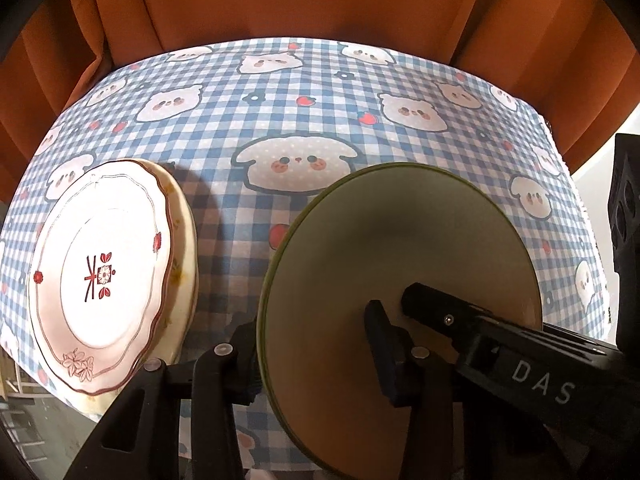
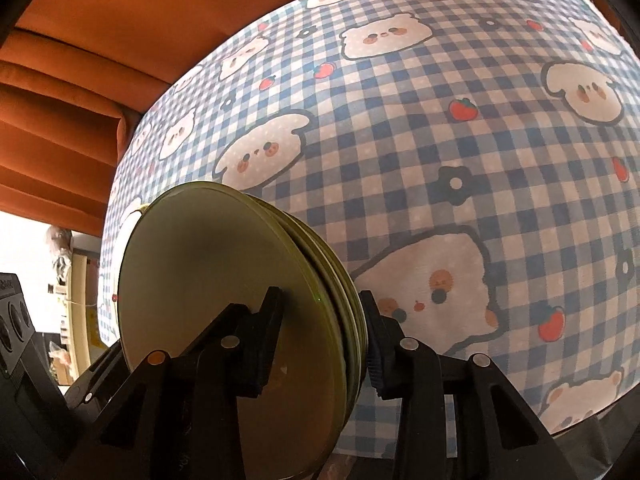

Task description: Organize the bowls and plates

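Note:
A stack of olive-green plates (image 1: 400,280) is held above the checked tablecloth (image 1: 304,80). My left gripper (image 1: 316,344) is shut on the near rim of the stack, one finger on each side. My right gripper (image 2: 320,344) is shut on the same stack (image 2: 224,280), and its black finger (image 1: 440,304) reaches in from the right in the left wrist view. A white plate with red flowers (image 1: 104,284) rests on a cream floral dish (image 1: 186,264) at the left, on the cloth.
The table carries a blue-and-white cloth (image 2: 440,120) with bear and strawberry prints. Orange curtains (image 1: 280,0) hang behind the far edge. The table's edge drops off at the left of the right wrist view, with room clutter (image 2: 64,280) beyond.

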The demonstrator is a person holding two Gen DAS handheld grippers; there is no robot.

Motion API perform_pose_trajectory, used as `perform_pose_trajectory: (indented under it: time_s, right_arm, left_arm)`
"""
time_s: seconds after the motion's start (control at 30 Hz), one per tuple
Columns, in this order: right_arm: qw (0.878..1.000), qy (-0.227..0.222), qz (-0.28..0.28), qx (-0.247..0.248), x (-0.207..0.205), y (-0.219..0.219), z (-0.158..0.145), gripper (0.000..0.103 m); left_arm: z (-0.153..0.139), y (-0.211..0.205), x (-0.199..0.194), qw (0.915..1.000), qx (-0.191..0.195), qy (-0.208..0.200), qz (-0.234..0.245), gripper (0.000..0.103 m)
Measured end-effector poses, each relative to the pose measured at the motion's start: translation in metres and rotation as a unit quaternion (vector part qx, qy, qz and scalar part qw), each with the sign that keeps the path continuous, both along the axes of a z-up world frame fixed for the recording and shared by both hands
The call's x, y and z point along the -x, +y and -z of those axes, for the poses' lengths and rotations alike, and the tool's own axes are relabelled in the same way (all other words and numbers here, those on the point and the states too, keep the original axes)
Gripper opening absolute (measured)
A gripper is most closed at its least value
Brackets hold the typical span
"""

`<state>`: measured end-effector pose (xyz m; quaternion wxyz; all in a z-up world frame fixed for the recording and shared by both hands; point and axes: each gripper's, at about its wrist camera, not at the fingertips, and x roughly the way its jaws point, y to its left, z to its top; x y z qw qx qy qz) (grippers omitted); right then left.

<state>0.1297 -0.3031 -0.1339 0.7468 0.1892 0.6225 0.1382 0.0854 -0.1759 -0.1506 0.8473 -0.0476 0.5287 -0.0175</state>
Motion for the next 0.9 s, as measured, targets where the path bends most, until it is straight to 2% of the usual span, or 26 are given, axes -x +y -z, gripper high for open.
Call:
perform_pose_trajectory:
  time_s: [0.23,0.53,0.9]
  right_arm:
    - [1.0,-0.018,-0.005,0.008,0.007,-0.006,-0.018,0.041]
    - [0.999,-0.053,-0.003,0.012,0.016,-0.004,-0.056,0.041]
    - [0.996,-0.081,0.019,0.022,0.031,0.031,-0.077,0.041]
  left_arm:
    - [-0.02,-0.003,0.009,0.9997,0.009,-0.02,-0.004,0.043]
    - [-0.05,0.005,0.021,0.9991,0.015,-0.039,-0.004,0.043]
    - [-0.063,0.039,0.032,0.9975,0.022,-0.061,0.027,0.043]
